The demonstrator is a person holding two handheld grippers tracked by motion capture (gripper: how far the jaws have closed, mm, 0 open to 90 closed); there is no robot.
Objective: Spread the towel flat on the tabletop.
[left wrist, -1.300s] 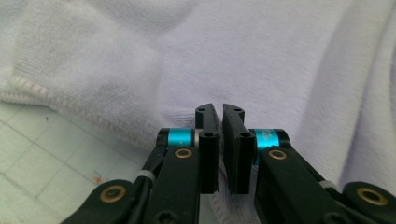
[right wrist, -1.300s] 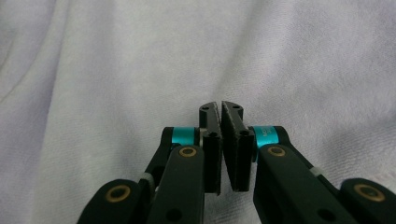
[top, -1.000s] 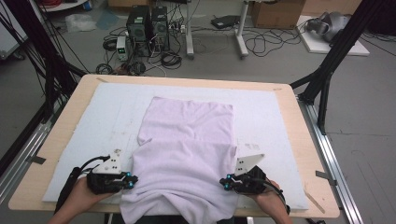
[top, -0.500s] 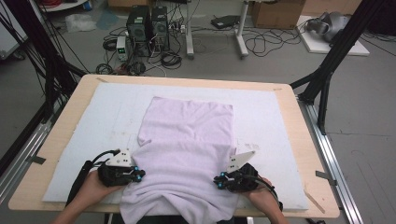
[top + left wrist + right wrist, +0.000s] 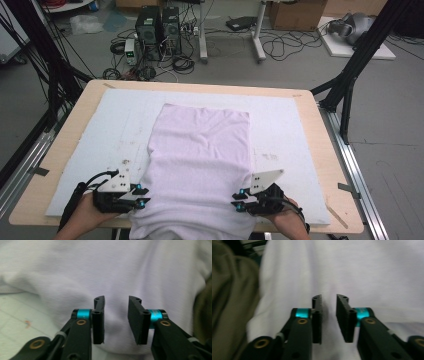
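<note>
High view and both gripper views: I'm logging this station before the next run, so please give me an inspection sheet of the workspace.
Surface: wooden table covered by a white mat with small marks and stains.
Job's things: pale lilac towel spread flat down the middle, its near end hanging over the table's front edge.
Clutter: nothing seen on the table besides the towel.
Grippers: left gripper at the towel's left near edge, jaws apart; right gripper at its right near edge, jaws apart; neither holds cloth.
Cables: a black cable loops off the left gripper.
Surroundings: computer towers, loose floor wiring, cardboard box, black frame struts.
</note>
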